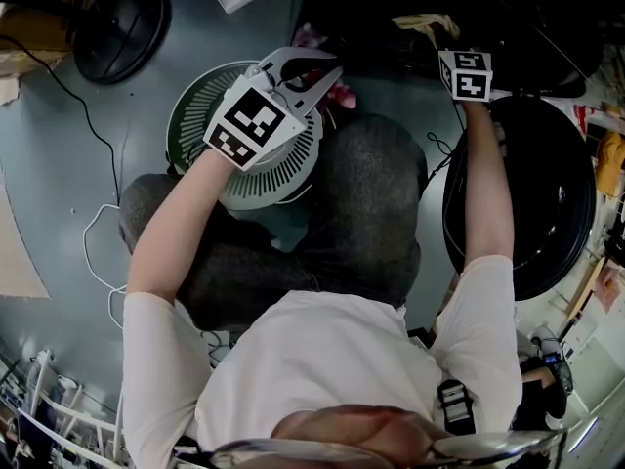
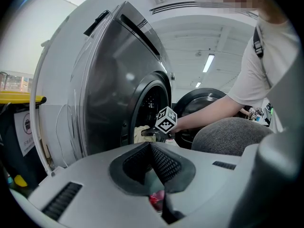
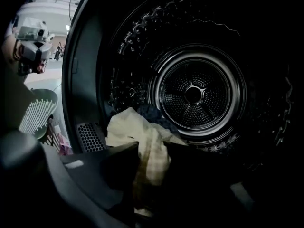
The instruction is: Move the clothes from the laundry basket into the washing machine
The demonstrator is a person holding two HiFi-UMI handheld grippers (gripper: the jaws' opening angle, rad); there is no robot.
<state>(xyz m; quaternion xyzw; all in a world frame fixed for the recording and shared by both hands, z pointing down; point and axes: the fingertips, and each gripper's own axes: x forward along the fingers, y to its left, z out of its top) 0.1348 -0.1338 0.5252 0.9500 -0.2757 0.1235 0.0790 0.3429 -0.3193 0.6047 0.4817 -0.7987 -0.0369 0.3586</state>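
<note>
The right tongs (image 3: 147, 148) pinch a pale yellow cloth (image 3: 126, 127) inside the washing machine (image 3: 192, 94). The cloth trails lengthwise from twelve o'clock to six between the jaws, with the drum's back at one o'clock. The left tongs (image 2: 151, 148), pressed together, hover over the laundry basket (image 1: 195, 115), where a pink cloth (image 1: 342, 94) remains.
</note>
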